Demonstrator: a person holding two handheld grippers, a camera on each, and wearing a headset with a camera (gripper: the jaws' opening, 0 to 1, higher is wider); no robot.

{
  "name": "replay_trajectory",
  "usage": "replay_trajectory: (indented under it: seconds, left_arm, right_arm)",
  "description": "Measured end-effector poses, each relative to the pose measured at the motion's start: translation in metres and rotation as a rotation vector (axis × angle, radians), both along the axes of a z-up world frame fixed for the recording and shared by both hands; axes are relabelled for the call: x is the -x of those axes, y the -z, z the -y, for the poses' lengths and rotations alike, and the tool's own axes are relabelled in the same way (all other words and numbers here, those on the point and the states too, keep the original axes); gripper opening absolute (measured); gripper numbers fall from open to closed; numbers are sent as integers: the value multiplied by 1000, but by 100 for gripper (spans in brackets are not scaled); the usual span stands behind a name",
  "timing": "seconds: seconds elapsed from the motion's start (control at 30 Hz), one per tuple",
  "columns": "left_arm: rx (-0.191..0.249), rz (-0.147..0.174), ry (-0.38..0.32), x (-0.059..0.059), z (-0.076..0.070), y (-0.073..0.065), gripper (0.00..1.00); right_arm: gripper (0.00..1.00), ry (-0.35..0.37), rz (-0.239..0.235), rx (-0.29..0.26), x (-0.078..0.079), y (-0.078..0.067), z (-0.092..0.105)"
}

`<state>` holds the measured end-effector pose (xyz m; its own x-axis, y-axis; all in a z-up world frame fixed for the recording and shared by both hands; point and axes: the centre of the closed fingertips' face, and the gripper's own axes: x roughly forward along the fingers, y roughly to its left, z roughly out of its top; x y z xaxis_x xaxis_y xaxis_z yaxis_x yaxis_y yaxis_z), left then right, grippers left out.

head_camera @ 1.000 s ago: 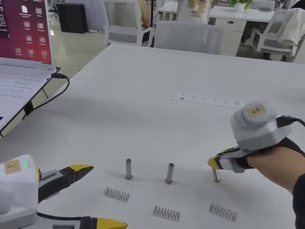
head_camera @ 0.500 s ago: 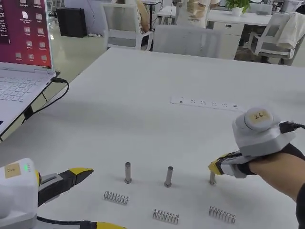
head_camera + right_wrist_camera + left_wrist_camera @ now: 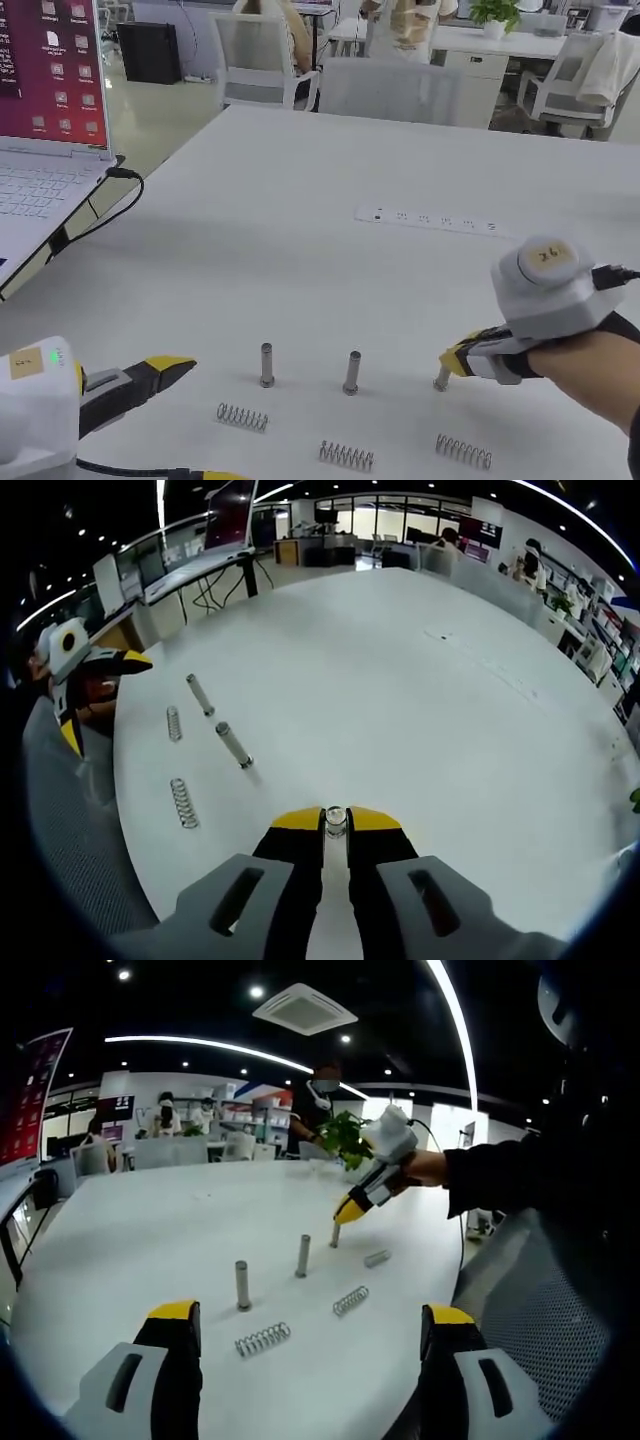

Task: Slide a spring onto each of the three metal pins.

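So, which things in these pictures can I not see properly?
- The right pin: right gripper view, the shut right claw covers all but its top.
- Its foot: head view, too small to tell whether it touches the table.
- Text on the laptop screen: head view, too small and cut by the left edge.

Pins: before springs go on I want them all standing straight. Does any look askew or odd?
The right pin, clamped in the right gripper, seems to lean a little; the left pin and middle pin stand upright and free. Nothing else stands out.
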<state>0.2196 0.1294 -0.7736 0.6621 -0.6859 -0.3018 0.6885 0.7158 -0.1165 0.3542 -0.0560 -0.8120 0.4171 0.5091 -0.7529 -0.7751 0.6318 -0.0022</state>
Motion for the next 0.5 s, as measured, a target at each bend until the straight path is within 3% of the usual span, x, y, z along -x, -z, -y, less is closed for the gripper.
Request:
replay_trajectory:
  seconds: [0.5]
  left_arm:
    - [-2,2,-2,0,0,-1,87]
  right_arm:
    - [8,0,13,-13,0,-3,3]
